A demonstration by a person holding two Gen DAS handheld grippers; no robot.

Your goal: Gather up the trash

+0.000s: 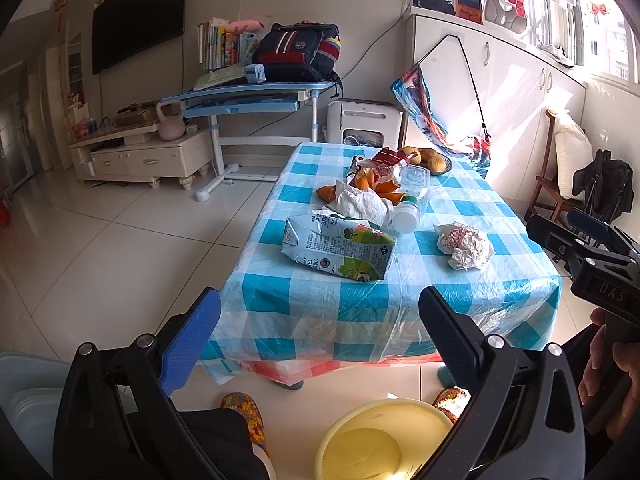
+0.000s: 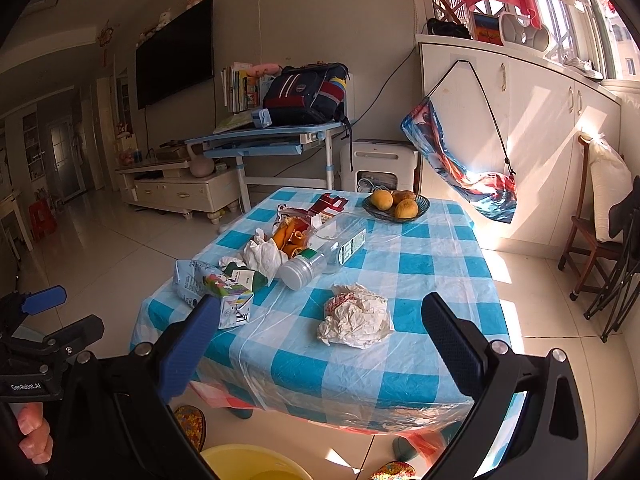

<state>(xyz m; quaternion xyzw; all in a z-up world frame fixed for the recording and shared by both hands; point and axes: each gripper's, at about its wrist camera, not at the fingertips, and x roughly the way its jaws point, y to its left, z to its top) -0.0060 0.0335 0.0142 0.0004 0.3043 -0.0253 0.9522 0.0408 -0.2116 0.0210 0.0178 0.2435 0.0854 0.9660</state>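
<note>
On the blue-checked table (image 1: pixel 360 304) (image 2: pixel 400 364) lie a flattened milk carton (image 1: pixel 338 250) (image 2: pixel 216 294), a crumpled paper wad (image 1: pixel 466 246) (image 2: pixel 356 318), an empty plastic bottle on its side (image 1: pixel 410 200) (image 2: pixel 324 256), white tissue (image 1: pixel 360 202) (image 2: pixel 262 256), orange peels (image 1: pixel 380 184) (image 2: pixel 290 240) and a red wrapper (image 1: pixel 390 158) (image 2: pixel 326 206). My left gripper (image 1: pixel 320 318) is open and empty, short of the table's near edge. My right gripper (image 2: pixel 320 326) is open and empty, its jaws framing the paper wad from the near side. A yellow basin (image 1: pixel 384 440) (image 2: pixel 248 462) sits on the floor below.
A dish of fruit (image 1: pixel 434 160) (image 2: pixel 396 204) stands at the table's far end. A blue desk with a backpack (image 1: pixel 298 52) (image 2: pixel 308 94), a white appliance (image 1: pixel 366 122), a TV cabinet (image 1: pixel 144 156) and a wooden chair (image 2: pixel 592 236) stand around. Slippers (image 1: pixel 244 412) are under the table.
</note>
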